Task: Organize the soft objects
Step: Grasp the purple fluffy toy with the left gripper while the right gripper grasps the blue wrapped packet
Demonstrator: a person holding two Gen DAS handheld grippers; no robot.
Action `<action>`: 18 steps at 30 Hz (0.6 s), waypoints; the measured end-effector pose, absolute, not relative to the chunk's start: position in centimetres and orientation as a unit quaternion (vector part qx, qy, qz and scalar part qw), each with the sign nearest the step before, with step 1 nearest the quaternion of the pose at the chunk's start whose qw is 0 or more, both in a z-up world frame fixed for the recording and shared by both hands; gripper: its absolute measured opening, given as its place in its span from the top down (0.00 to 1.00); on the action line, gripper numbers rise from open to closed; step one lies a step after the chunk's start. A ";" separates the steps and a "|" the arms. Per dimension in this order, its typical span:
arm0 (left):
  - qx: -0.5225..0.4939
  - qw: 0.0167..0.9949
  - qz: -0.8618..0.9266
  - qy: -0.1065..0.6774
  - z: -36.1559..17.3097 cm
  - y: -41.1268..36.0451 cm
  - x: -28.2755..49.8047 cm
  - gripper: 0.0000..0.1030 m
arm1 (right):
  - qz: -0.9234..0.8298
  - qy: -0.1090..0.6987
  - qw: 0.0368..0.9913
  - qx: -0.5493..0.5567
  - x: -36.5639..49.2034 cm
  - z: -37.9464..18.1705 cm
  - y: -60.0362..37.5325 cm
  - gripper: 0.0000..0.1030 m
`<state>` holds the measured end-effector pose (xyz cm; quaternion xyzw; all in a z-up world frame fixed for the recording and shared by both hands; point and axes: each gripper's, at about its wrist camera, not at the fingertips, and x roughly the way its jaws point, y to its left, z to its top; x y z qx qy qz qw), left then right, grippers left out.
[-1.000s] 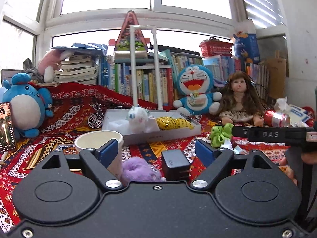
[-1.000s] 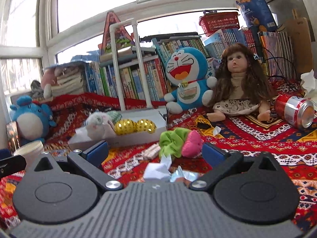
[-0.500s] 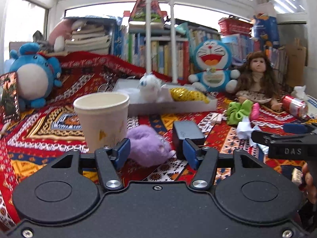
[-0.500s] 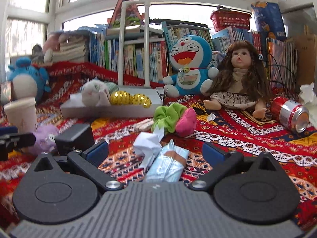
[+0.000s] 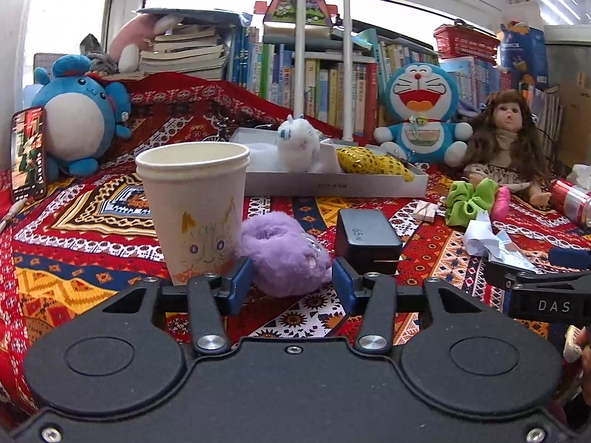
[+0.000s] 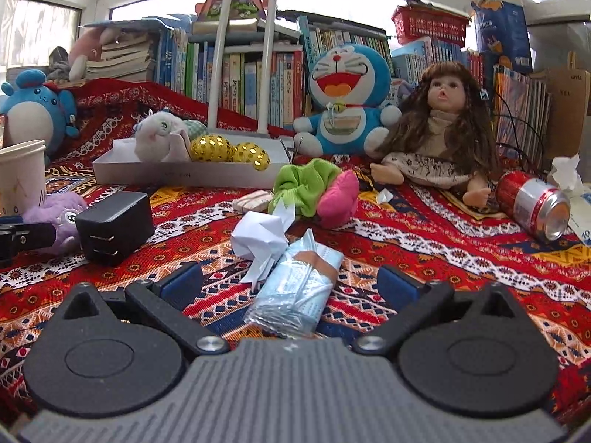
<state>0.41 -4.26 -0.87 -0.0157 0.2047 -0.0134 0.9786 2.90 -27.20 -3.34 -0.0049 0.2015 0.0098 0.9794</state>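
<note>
Purple plush (image 5: 284, 253) is now framed between the blue pads of the left gripper (image 5: 291, 282); a second ago it sat low and off-centre in the left wrist view, partly hidden by the jaw. The jaw gap has been narrowed over that second from wide to a moderate opening, only a little broader than the plush, and nothing is held yet. This is judged to be the final approach before a grasp, so the step in hand is likely the pick-up of this soft item.

The plush is seen as a fuzzy lilac lump with a ring-like dimple on top and a small pale face patch at its 3 o'clock side. It lies on the patterned red cloth (image 5: 92, 229), touching or just beside the paper cup (image 5: 194, 206) at its 9 o'clock, with the black charger (image 5: 365, 240) near at its 3 o'clock. The white tray (image 5: 332, 184), already holding a white plush (image 5: 299, 146) and a gold sequin item (image 5: 373, 162), lies at 12 o'clock, well apart.

The right gripper (image 6: 290, 284) is held wide open and empty, with a blue tissue packet (image 6: 295, 291) and crumpled paper (image 6: 262, 238) between its fingers. In the past second it has been lowered and drawn back. A green scrunchie (image 6: 306, 186) and pink soft piece (image 6: 338, 203) remain unsorted at its 12 o'clock.
</note>
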 end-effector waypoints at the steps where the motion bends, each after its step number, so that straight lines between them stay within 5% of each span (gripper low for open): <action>1: -0.021 0.978 -0.013 0.207 -0.9 -4.2 0.5 0.56 | 0.010 0.205 0.979 0.001 3.0 -3.4 -27.3 0.00; 18: -0.168 0.959 0.016 0.226 -1.3 -2.0 1.7 0.45 | 0.007 0.246 0.969 0.026 4.2 -3.6 -27.8 0.00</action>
